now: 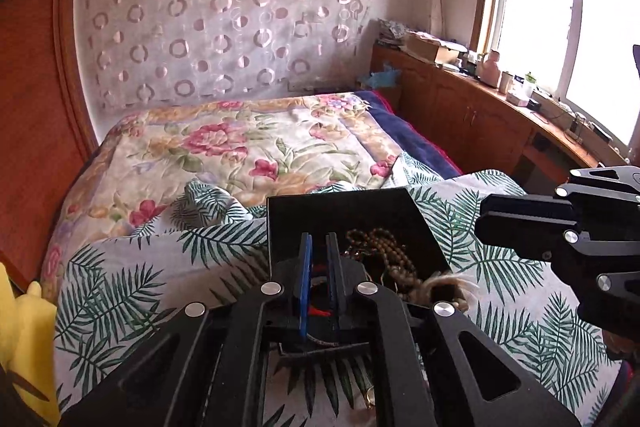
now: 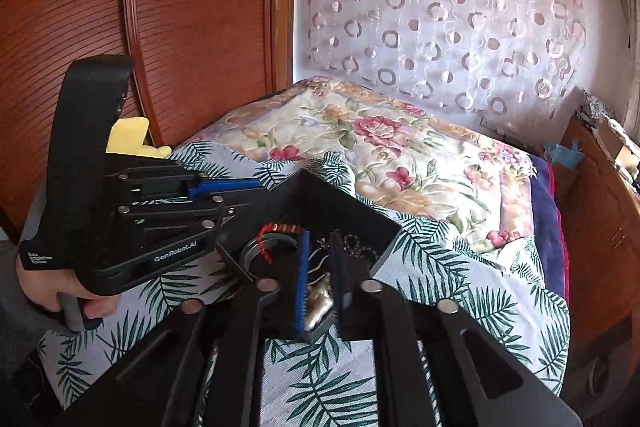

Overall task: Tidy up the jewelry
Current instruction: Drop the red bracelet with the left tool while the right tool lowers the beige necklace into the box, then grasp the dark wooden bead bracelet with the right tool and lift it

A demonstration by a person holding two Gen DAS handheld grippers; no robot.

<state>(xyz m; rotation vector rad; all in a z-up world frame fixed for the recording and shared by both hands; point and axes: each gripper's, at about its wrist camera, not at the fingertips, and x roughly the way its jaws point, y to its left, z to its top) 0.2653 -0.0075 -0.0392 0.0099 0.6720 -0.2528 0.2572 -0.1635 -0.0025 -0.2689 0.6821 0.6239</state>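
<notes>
Black box [image 2: 340,211] on bed [image 1: 120,267], jewelry heaped inside. Left hand-held gripper [image 1: 318,259] nearly closed, apparently pinching red cord [image 1: 318,311] at box's 7 o'clock. Right hand-held gripper [image 2: 320,267] clamps silver piece [image 2: 318,303], likely lifting out for sorting.

Beads [image 1: 394,259] in box [image 1: 340,217] on bed [image 1: 120,267]

Your left hand-held gripper [image 1: 318,243] has its fingers nearly together; your right hand-held gripper [image 2: 320,247] matches, both angled downward.

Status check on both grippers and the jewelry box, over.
Left gripper nearly closed on red cord. Right gripper grips silver piece. Black box open on bed; nothing blocking.
</notes>
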